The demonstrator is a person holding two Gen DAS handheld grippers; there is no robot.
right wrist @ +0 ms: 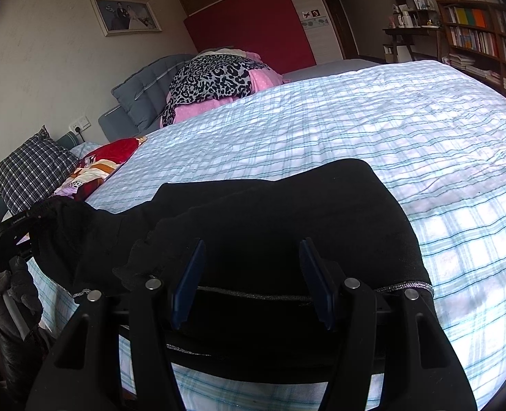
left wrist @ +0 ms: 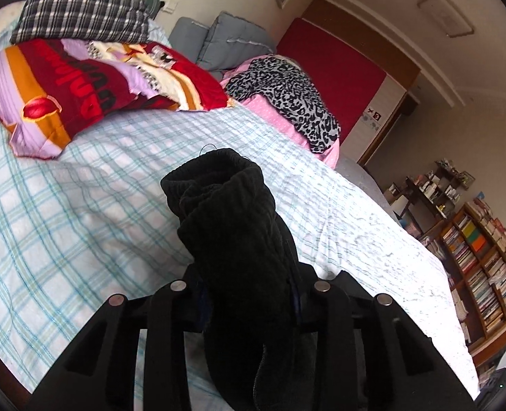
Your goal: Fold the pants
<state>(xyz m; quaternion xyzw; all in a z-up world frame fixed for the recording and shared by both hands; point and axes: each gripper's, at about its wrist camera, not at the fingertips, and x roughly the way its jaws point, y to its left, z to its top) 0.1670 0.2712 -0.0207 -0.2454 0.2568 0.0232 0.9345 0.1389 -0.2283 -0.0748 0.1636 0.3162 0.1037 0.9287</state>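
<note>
Black pants (right wrist: 287, 212) lie partly folded on a blue-and-white plaid bed sheet (right wrist: 407, 130), near the bed's front edge. My left gripper (left wrist: 249, 274) is shut on a bunched end of the pants (left wrist: 229, 219) and holds it lifted above the sheet (left wrist: 81, 205); the cloth hides its fingertips. In the right wrist view the left gripper (right wrist: 23, 236) shows at far left with the pants' end in it. My right gripper (right wrist: 251, 257) is open, its blue pads (right wrist: 191, 274) either side of the pants' middle, close over the cloth.
A red patterned pillow (left wrist: 92, 85) and a dark checked pillow (left wrist: 85, 0) lie at the head of the bed. A leopard-print cloth on pink bedding (left wrist: 287, 92) lies beyond. A bookshelf (left wrist: 485, 250) and a red wardrobe (right wrist: 249, 24) stand past the bed.
</note>
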